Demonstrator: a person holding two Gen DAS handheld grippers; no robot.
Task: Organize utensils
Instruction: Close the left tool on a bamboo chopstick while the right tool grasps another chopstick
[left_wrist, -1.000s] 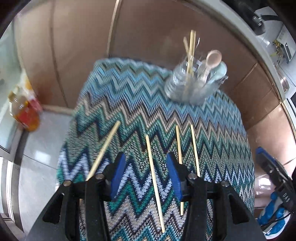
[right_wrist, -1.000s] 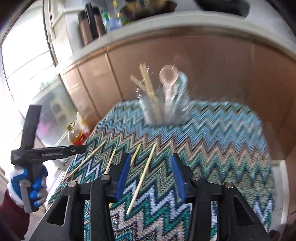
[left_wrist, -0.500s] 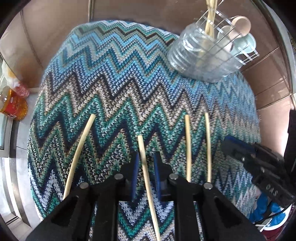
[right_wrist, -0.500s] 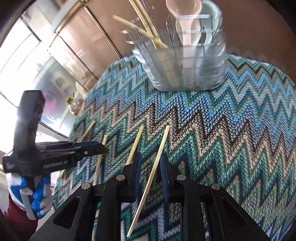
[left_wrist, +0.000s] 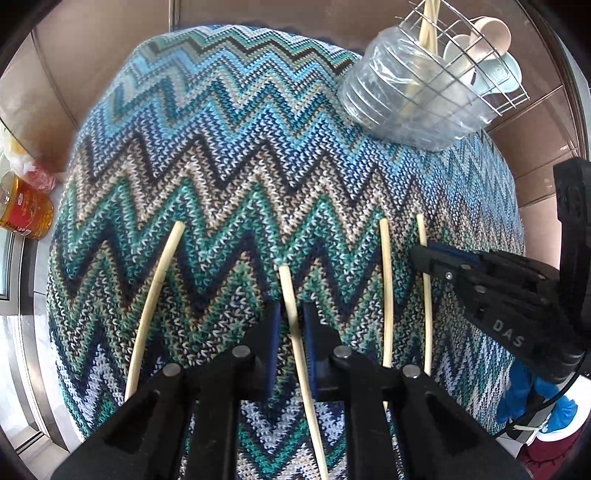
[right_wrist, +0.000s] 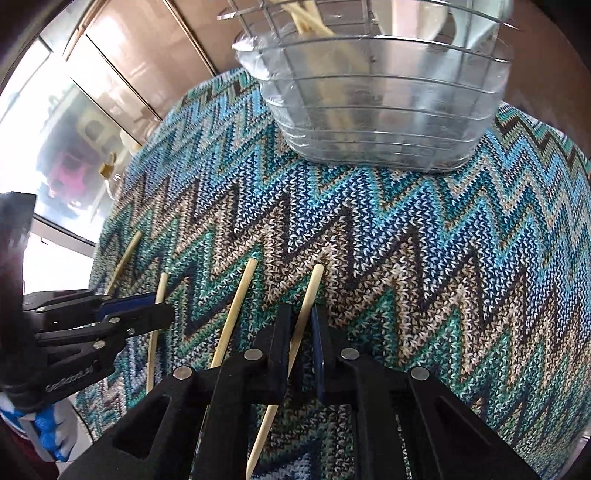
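Several pale wooden chopsticks lie on a zigzag knit cloth (left_wrist: 236, 155). My left gripper (left_wrist: 291, 325) is shut on the second chopstick from the left (left_wrist: 291, 306), down at the cloth. My right gripper (right_wrist: 301, 325) is shut on the rightmost chopstick (right_wrist: 310, 291), also at the cloth; it shows in the left wrist view (left_wrist: 443, 258). A wire utensil basket (left_wrist: 424, 92) lined with clear plastic stands at the far right of the cloth and holds chopsticks and spoons; it fills the top of the right wrist view (right_wrist: 388, 110).
Two chopsticks lie loose: one at the far left (left_wrist: 155, 295) and one between the grippers (left_wrist: 386, 288). A bottle of amber liquid (left_wrist: 22, 206) stands on the floor to the left. Brown cabinet doors (left_wrist: 110, 55) are behind the table.
Both grippers came down to the cloth and closed, from wide open to shut, each on a chopstick. The basket looks nearer in both views.
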